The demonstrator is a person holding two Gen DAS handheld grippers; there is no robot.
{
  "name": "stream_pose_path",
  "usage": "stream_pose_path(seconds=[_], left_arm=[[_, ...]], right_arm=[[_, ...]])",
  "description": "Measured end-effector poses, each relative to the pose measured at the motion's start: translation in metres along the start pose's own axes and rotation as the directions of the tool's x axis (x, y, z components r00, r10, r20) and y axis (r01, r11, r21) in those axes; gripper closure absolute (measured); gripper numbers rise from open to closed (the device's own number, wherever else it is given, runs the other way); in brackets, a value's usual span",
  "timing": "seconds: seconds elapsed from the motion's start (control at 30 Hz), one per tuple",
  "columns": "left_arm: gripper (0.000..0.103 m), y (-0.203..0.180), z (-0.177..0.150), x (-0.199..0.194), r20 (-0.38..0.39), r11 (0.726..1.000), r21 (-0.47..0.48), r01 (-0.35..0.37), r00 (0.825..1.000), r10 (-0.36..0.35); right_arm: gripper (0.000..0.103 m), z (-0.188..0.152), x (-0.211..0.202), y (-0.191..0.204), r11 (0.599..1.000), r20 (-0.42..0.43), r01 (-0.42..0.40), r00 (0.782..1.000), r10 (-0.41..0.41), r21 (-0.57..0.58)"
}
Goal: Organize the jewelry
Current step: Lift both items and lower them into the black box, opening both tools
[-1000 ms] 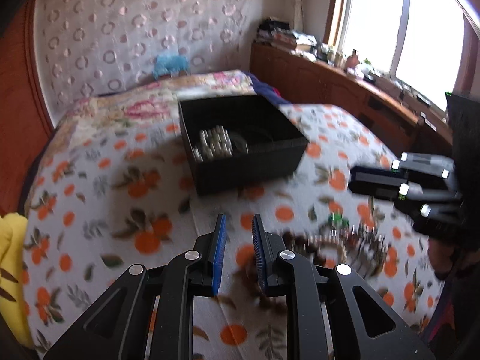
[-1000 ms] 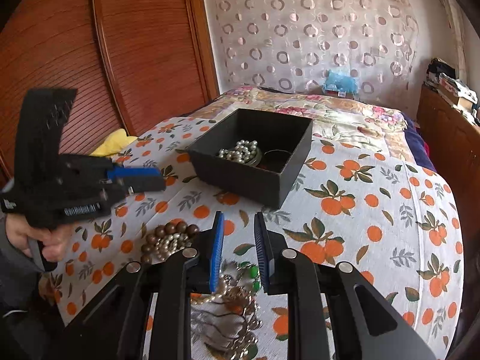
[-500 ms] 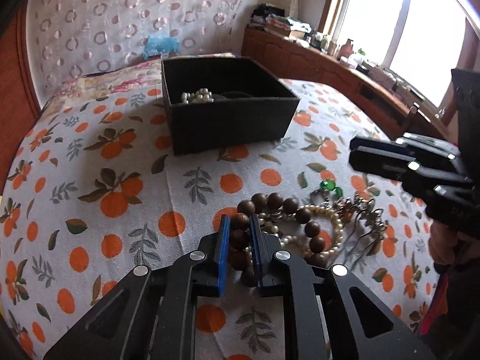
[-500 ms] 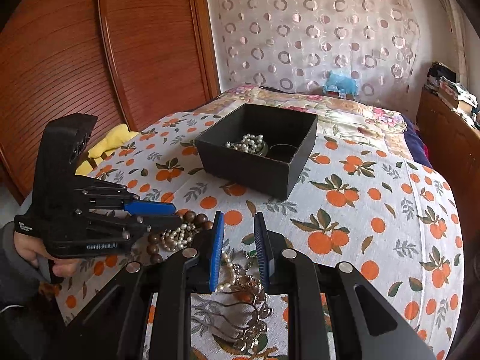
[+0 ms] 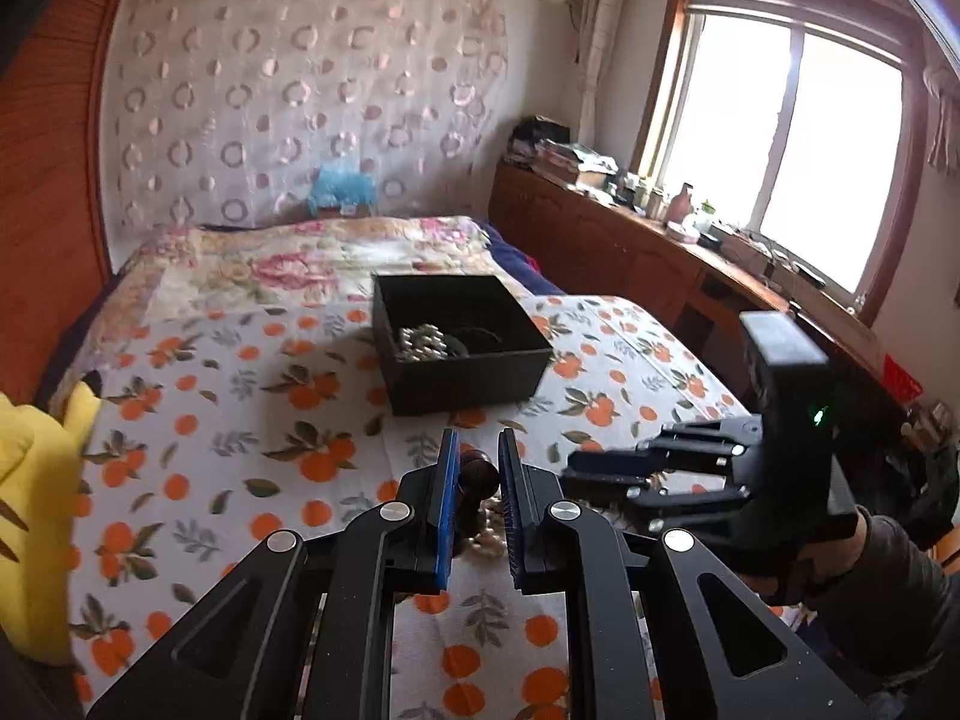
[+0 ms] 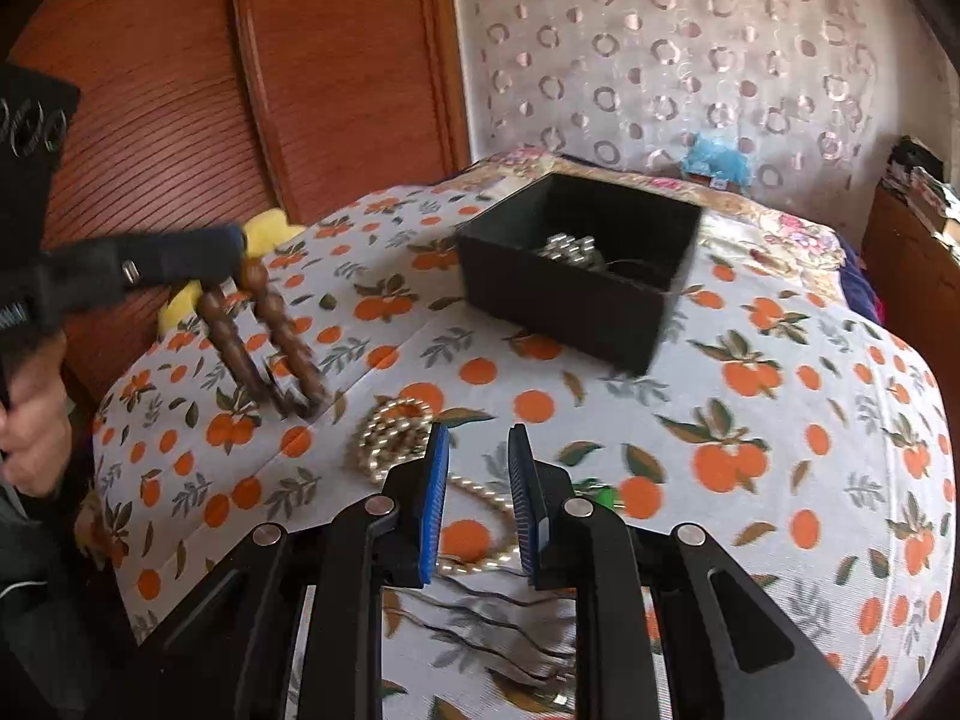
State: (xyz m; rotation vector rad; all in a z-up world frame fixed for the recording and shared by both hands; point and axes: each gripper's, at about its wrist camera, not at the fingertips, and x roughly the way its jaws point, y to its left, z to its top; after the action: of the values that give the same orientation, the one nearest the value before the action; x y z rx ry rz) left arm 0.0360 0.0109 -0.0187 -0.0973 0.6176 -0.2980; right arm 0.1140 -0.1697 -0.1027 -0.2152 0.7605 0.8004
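Observation:
My left gripper (image 5: 477, 474) is shut on a brown wooden bead bracelet (image 5: 478, 471). In the right wrist view the bracelet (image 6: 264, 348) hangs in a long loop from the left gripper (image 6: 237, 240), lifted above the orange-print bedspread. A black box (image 5: 468, 384) sits farther back on the bed with a pearl string (image 5: 423, 342) inside; the right wrist view shows the black box (image 6: 564, 312) too. My right gripper (image 6: 479, 438) is open, low over a pearl necklace (image 6: 393, 432) lying on the bed, nothing between its fingers. The left wrist view shows the right gripper (image 5: 579, 471) from the side.
A green bead piece (image 6: 603, 492) and dark thin chains (image 6: 492, 618) lie near the right gripper. A yellow plush (image 5: 30, 510) rests at the bed's left edge by a wooden wardrobe (image 6: 180, 90). A wooden cabinet (image 5: 630, 252) runs under the window.
The left gripper closed on the brown bead bracelet and lifted it off the bed, away from the pile. The right gripper shifted a little forward over the pearls.

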Motion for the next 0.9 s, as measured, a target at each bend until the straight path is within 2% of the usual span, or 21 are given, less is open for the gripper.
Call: stream_pose_path(seconds=[0.3, 0.5, 0.53, 0.57, 0.67, 0.7, 0.9], left_arm=[[0.091, 0.025, -0.009, -0.023, 0.020, 0.998, -0.022, -0.062, 0.998, 0.062], [0.091, 0.039, -0.007, -0.031, 0.033, 0.992, -0.034, -0.120, 0.992, 0.122], [0.091, 0.040, -0.008, -0.032, 0.036, 0.991, -0.033, -0.127, 0.991, 0.129], [0.091, 0.041, -0.007, -0.033, 0.040, 0.990, -0.032, -0.140, 0.989, 0.141], [0.091, 0.046, -0.003, -0.034, 0.041, 0.987, -0.033, -0.156, 0.987, 0.157], [0.091, 0.047, -0.001, -0.033, 0.041, 0.986, -0.030, -0.161, 0.986, 0.163], [0.091, 0.051, 0.010, -0.025, 0.047, 0.984, -0.009, -0.180, 0.982, 0.180]], right_arm=[[0.081, -0.006, 0.027, 0.030, 0.997, -0.098, -0.042, 0.995, 0.035, -0.069], [0.080, -0.003, 0.039, 0.045, 0.990, -0.132, -0.032, 0.991, 0.014, -0.139], [0.081, -0.002, 0.040, 0.047, 0.987, -0.131, -0.016, 0.991, -0.005, -0.159], [0.088, -0.002, 0.041, 0.049, 0.985, -0.129, -0.004, 0.992, -0.019, -0.174], [0.093, 0.001, 0.042, 0.052, 0.980, -0.126, 0.010, 0.991, -0.036, -0.199], [0.097, 0.003, 0.040, 0.051, 0.979, -0.116, 0.019, 0.992, -0.043, -0.203], [0.097, 0.028, 0.024, 0.036, 0.986, -0.048, 0.023, 0.998, -0.031, -0.165]])
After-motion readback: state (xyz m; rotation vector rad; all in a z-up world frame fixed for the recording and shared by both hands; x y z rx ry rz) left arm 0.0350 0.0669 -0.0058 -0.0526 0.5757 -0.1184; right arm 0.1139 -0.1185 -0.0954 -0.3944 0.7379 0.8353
